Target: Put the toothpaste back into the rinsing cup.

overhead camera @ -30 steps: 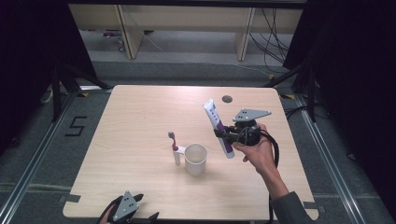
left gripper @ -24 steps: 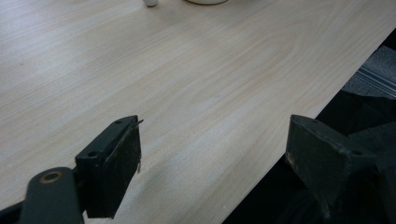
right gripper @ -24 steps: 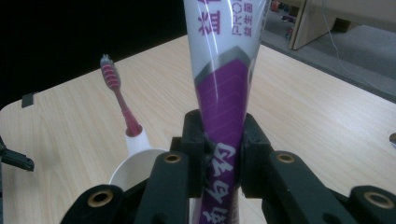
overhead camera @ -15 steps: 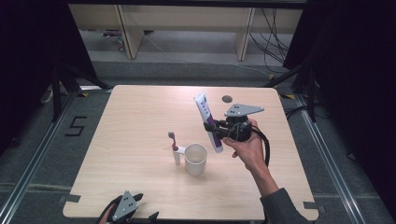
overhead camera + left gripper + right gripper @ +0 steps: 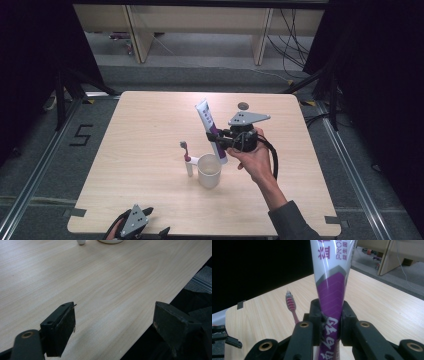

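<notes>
Light wooden desk (image 5: 150, 125), square, with a small dark round mark (image 5: 243, 105) near the far edge, toward the right corner. Right hand-held gripper (image 5: 223, 141) raised above the middle of the desk, a bit toward the right edge, carried by a hand (image 5: 257, 160) coming from the near right corner, with grey three-cornered plate on top and black cable trailing along the wrist. Jaws closed tight on the lower purple part of a toothpaste tube (image 5: 211, 130), one jaw on each side, as seen clearly in the right gripper view (image 5: 331, 315). Tube white and purple, almost upright, top leaning slightly toward the far left, lower end just beside the rim of a white cup (image 5: 209, 170); touching the cup or not, cannot tell. Cup standing near the middle of the desk, closer to the near edge. Left hand-held gripper (image 5: 134, 222) low at the near edge, toward the left corner, jaws spread wide with nothing between them, over the bare desk edge in the left gripper view (image 5: 113, 320). Toothbrush (image 5: 186, 156) with pink and white handle, standing upright just beside the cup on its left side, bristles at the top.
</notes>
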Tool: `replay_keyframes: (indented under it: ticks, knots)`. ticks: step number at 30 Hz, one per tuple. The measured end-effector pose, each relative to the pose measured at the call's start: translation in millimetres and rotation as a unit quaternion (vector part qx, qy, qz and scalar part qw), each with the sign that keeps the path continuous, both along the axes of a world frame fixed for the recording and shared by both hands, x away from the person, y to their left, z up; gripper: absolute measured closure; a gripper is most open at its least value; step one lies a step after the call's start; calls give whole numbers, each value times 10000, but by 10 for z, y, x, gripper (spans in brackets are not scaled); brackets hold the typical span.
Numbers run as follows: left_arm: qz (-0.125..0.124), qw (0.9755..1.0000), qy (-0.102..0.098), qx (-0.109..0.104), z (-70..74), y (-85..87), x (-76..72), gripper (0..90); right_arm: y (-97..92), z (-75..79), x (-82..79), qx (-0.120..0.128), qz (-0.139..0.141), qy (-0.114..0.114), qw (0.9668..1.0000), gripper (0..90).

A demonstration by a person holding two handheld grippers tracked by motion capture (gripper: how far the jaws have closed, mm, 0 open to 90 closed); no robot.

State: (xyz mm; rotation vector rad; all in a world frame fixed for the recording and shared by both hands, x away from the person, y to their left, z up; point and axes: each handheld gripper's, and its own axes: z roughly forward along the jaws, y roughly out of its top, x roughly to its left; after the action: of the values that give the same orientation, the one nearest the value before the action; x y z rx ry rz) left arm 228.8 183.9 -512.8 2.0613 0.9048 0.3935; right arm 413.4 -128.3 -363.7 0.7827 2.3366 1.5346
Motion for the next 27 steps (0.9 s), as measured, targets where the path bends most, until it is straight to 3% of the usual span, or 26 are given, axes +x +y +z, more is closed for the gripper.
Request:
replay_keyframes:
  ticks: [2,3,4,5,11,15,19,21,23,27]
  knots:
    - [14,10000,4,-16,-3,-3,-5,179,39,-19,0,67,41,86,9999,767]
    - [-3,10000,-17,3,-1,2,1,178,43,-19,2,7,17,22,10000,767]
    - [53,9999,-22,-136,-7,-16,-2,178,66,-30,8,63,66,23,10000,767]
    - [-13,10000,-15,-15,-1,0,2,178,71,-30,5,29,29,1,10000,767]
    - [-24,9999,-25,96,2,11,6,178,116,-52,16,153,11,41,9999,767]
    - [3,10000,-12,-44,2,-4,-2,178,124,-60,19,79,20,38,10000,767]
    - [-24,10000,-14,6,-1,1,-2,178,146,-86,0,135,-8,201,9997,767]
    - [42,9999,-9,-107,1,-16,-7,178,155,-105,23,128,87,49,9999,767]
    - [-32,10000,-6,37,1,4,-3,178,166,-125,19,154,79,114,9998,767]
    - [-27,10000,-6,-19,4,-1,-3,178,187,-163,14,159,109,137,9997,767]
